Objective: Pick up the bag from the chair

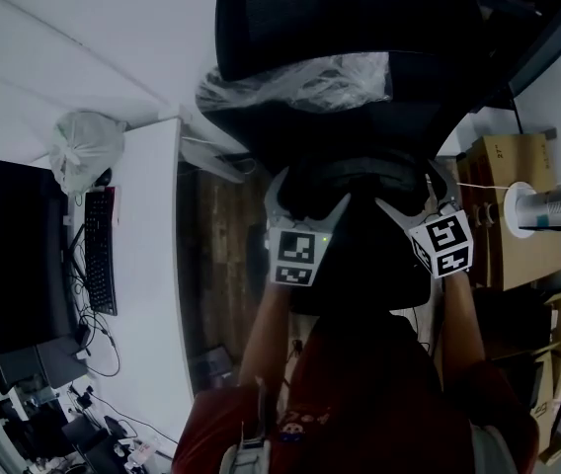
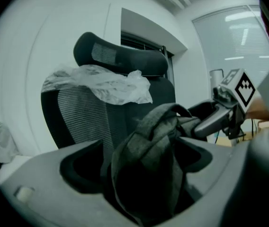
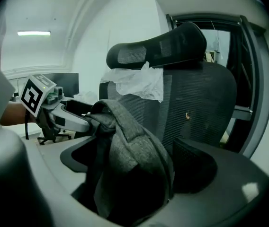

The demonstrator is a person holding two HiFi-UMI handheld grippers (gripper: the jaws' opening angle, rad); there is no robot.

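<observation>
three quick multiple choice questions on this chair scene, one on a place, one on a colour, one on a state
1. Where on the chair does the crumpled plastic lie?
A. on the seat
B. over the backrest
C. on an armrest

2. What colour is the bag?
A. grey
B. red
C. yellow

3. How do the jaws of the left gripper stand?
A. shut tight on nothing
B. out of view
C. apart, with the bag between them

Answers: 1 B, it drapes across the top of the backrest; 2 A, both gripper views show grey fabric; 3 C, a jaw stands on each side of the bag.
</observation>
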